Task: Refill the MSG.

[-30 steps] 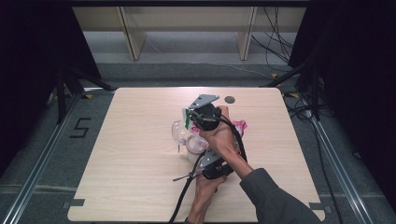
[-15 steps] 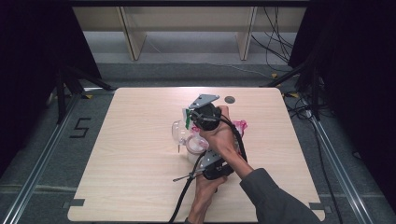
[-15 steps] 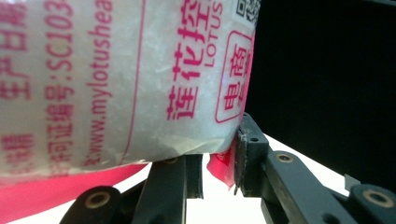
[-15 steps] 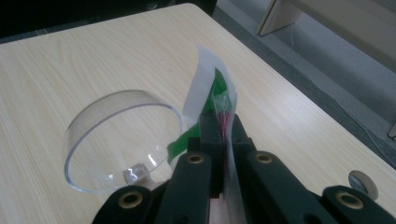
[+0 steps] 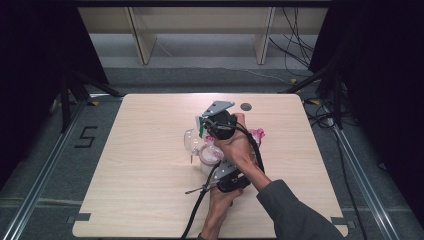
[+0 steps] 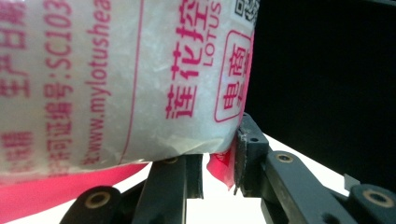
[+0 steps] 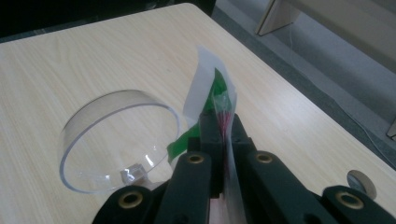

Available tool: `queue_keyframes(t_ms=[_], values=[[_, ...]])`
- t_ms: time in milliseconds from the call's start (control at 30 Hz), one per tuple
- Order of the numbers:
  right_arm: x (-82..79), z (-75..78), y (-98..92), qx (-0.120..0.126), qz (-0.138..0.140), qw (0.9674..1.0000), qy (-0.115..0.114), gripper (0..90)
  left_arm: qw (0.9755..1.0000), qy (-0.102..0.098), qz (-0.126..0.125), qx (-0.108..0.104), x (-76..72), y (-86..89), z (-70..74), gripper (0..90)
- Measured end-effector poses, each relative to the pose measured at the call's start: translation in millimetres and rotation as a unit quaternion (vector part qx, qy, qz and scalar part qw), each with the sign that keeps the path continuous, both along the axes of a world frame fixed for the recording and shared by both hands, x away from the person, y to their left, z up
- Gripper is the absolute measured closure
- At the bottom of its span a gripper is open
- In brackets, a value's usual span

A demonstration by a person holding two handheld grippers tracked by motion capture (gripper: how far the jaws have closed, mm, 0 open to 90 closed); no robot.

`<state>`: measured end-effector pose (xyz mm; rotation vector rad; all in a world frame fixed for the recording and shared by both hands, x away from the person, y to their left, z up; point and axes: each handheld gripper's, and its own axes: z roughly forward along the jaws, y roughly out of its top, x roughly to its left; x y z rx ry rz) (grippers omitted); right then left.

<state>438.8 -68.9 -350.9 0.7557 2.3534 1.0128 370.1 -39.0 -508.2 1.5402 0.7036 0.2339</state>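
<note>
Gripping sugar bag (image 6: 116,79), long axis toward cup (image 7: 116,140)

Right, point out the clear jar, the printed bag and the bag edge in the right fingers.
clear jar (image 7: 119,140), right gripper view, rim.
printed bag (image 6: 116,79), left gripper view, printed face.
bag edge (image 7: 223,105), right gripper view, pinched strip.

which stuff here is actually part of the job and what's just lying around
In the job:
- bag of white powder with pink print, pinched by the left gripper
- its top edge, clamped in the right gripper
- clear round container

Lying about:
- small dark disc near the table's far edge
</note>
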Motion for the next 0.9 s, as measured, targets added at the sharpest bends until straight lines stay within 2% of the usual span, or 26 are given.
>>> queue_keyframes(t_ms=[33, 67, 133, 200, 233, 267, 333, 367, 433, 467, 533, 567, 600, 667, 700, 767, 800, 900], values=[[-0.3, 0.4, 0.3, -0.001, 0.0, 1.0, 0.0, 90.0, 0.9981, 0.013, 0.002, -0.06, -2.8, -8.2, 0.9, 75.4], [-0.5, 1.1, -0.2, 0.004, -0.004, 1.0, 0.001, 90.0, 0.9977, 0.014, 0.0, -0.066, -3.2, -7.9, 1.6, 75.4], [-0.4, 1.1, -0.4, 0.007, -0.005, 1.0, 0.003, 90.0, 0.998, 0.013, 0.0, -0.063, -3.3, -8.1, 1.4, 75.4], [-0.4, 0.9, 0.7, -0.003, -0.001, 1.0, 0.002, 90.0, 0.9979, 0.012, 0.003, -0.063, -3.5, -8.5, 1.1, 75.4], [-0.3, 0.6, 0.8, 0.004, -0.004, 1.0, -0.001, 90.0, 0.9979, 0.012, 0.005, -0.063, -3.1, -8.1, 1.5, 75.4], [-0.3, 1.4, 0.2, 0.008, -0.005, 0.9999, 0.006, 90.0, 0.9976, 0.014, 0.001, -0.067, -2.9, -7.4, 1.9, 75.4], [0.2, 0.4, 1.1, -0.002, 0.001, 1.0, -0.004, 90.0, 0.9978, 0.013, 0.004, -0.064, -2.8, -8.5, 1.1, 75.4], [-1.1, 0.0, 2.8, -0.004, -0.002, 1.0, 0.001, 90.0, 0.9978, 0.012, 0.005, -0.064, -2.9, -8.6, 1.2, 75.4], [-0.6, 0.9, 1.7, 0.003, -0.001, 1.0, -0.001, 90.0, 0.9977, 0.013, 0.002, -0.067, -2.9, -7.4, 2.3, 75.4], [1.7, 0.8, 0.2, 0.003, 0.003, 0.9999, -0.016, 90.0, 0.9976, 0.014, -0.001, -0.068, -2.9, -7.7, 2.0, 75.5], [0.2, 0.5, 1.3, -0.003, 0.002, 1.0, 0.005, 90.0, 0.9977, 0.011, 0.003, -0.066, -3.3, -9.1, 1.1, 75.5], [0.4, 0.8, 1.1, -0.006, 0.002, 1.0, -0.004, 90.0, 0.9979, 0.011, 0.004, -0.063, -3.2, -8.4, 1.6, 75.5], [1.1, 1.2, 0.0, 0.002, -0.001, 1.0, -0.009, 90.0, 0.9979, 0.012, 0.003, -0.064, -3.0, -7.9, 1.9, 75.5], [0.3, -0.2, 0.5, 0.005, -0.007, 1.0, -0.001, 90.0, 0.998, 0.014, 0.0, -0.062, -2.8, -8.3, 1.0, 75.5], [0.0, -0.2, 0.9, -0.004, -0.003, 1.0, 0.007, 90.0, 0.9978, 0.013, 0.003, -0.064, -3.1, -9.2, 0.9, 75.5], [0.4, 0.7, 0.6, -0.002, 0.001, 1.0, -0.003, 90.0, 0.9976, 0.013, 0.001, -0.067, -3.2, -7.9, 2.3, 75.5], [-0.2, 0.5, 0.8, 0.006, -0.007, 1.0, -0.002, 90.0, 0.9975, 0.013, -0.002, -0.069, -3.2, -7.2, 2.6, 75.5], [-0.5, -0.5, 2.3, -0.003, -0.002, 1.0, -0.003, 90.0, 0.9977, 0.012, 0.004, -0.067, -3.1, -8.5, 1.7, 75.5]])
